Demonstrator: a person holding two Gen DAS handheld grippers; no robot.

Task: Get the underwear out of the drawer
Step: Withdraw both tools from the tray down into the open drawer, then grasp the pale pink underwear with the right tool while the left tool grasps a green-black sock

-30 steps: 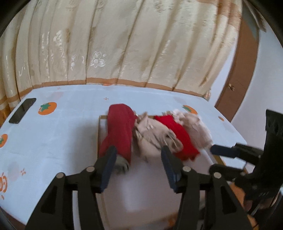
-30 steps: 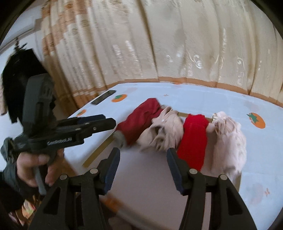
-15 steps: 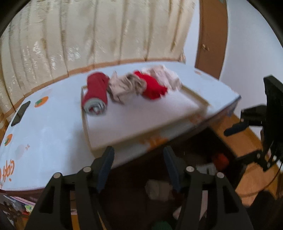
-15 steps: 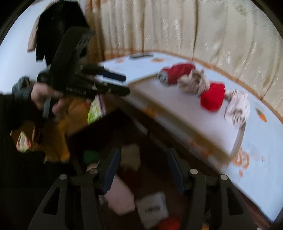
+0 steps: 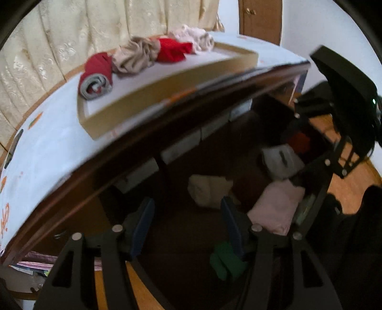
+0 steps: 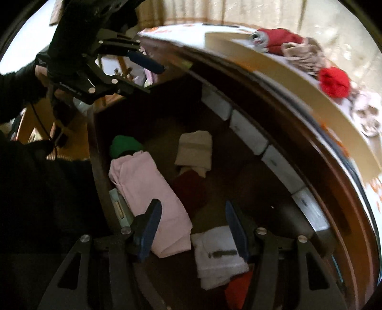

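The open dark wooden drawer (image 6: 95,167) holds several folded garments: a pink one (image 6: 148,190), a beige one (image 6: 194,150), a green one (image 6: 124,145), a dark red one (image 6: 191,188), a white one (image 6: 217,255) and a red one (image 6: 236,291). My right gripper (image 6: 191,229) is open and empty, just above the pink and white garments. My left gripper (image 5: 187,226) is open and empty above the drawer (image 5: 181,229), near the green garment (image 5: 224,262), with the beige (image 5: 207,190) and pink (image 5: 274,205) ones beyond. It also shows in the right wrist view (image 6: 148,74).
Above the drawer, a table with a white cloth (image 5: 47,147) carries a shallow tray (image 5: 167,95) with rolled red and beige garments (image 5: 133,57). Small white boxes (image 6: 248,133) line the drawer's back. A curtain hangs behind; a door (image 5: 260,19) stands at right.
Both grippers have dropped from above the tabletop tray, past the table edge, down to the open drawer. Both stay open and empty.
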